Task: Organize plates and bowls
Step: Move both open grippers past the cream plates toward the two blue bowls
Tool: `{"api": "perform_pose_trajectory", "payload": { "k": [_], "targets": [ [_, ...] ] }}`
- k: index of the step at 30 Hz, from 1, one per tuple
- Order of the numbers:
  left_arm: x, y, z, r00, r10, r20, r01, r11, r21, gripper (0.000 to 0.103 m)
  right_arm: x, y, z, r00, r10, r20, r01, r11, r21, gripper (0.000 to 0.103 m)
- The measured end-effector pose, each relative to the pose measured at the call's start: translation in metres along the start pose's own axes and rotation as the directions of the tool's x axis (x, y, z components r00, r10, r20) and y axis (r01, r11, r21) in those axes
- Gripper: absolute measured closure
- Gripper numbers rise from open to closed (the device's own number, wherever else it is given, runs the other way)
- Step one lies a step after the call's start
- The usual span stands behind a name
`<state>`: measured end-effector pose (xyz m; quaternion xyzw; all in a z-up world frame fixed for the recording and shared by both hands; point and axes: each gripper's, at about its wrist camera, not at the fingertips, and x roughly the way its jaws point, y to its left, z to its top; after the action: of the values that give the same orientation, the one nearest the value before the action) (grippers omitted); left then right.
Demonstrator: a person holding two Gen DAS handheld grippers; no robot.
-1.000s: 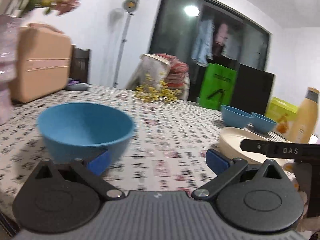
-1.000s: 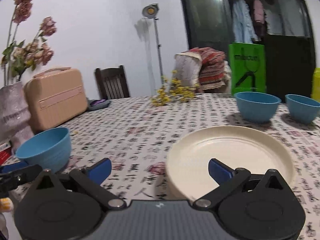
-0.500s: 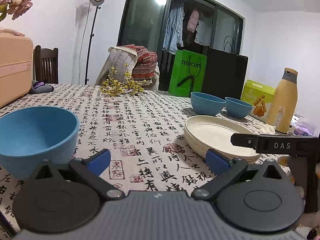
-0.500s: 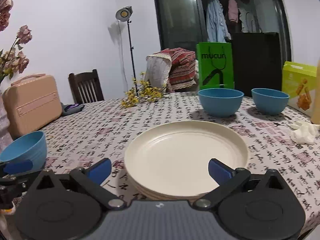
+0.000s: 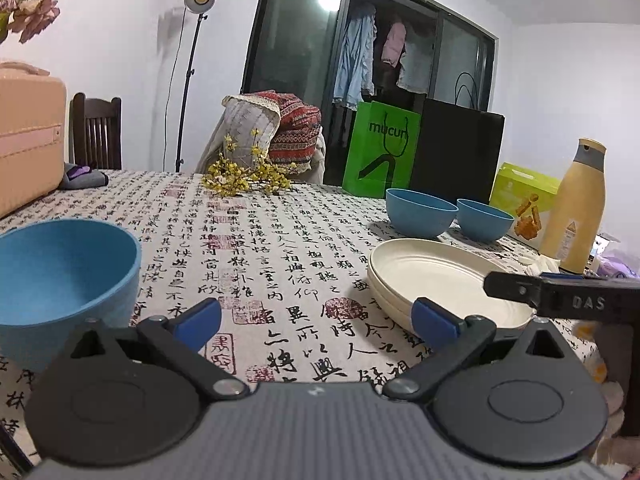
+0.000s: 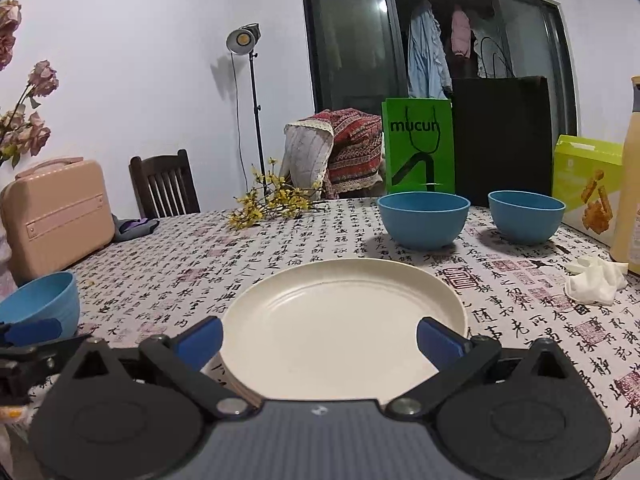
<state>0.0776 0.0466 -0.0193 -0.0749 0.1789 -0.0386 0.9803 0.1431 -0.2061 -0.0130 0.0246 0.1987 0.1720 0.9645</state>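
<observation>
The round blue plastic bowl (image 5: 60, 280) sits just left of the wide-open, empty left gripper (image 5: 316, 318), while the equally open, empty right gripper (image 6: 320, 338) faces the cream plate stack (image 6: 340, 320).

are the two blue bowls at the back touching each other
Apart. The right wrist view shows a strip of patterned tablecloth between the nearer blue bowl and the farther blue bowl.
</observation>
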Motion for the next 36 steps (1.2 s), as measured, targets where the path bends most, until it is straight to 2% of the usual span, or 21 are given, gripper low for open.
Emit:
{"api": "perform_pose_trajectory", "payload": {
  "k": [14,22,36],
  "targets": [
    [0.015,-0.006,0.004,0.999,0.004,-0.034,-0.005,1.0,-0.006,0.0,-0.002,-0.011,-0.007,0.998,-0.054,0.013,0.053,0.998,0.04,0.0],
    [0.028,-0.007,0.005,0.997,0.005,-0.083,-0.006,1.0,-0.016,0.0,0.005,-0.016,-0.001,0.999,-0.043,0.024,0.042,0.997,0.064,0.0],
    [0.037,-0.019,0.004,0.995,-0.013,-0.104,0.014,1.0,0.008,0.0,0.01,-0.036,0.002,0.997,-0.063,0.034,0.061,0.995,0.08,0.0]
  ]
}}
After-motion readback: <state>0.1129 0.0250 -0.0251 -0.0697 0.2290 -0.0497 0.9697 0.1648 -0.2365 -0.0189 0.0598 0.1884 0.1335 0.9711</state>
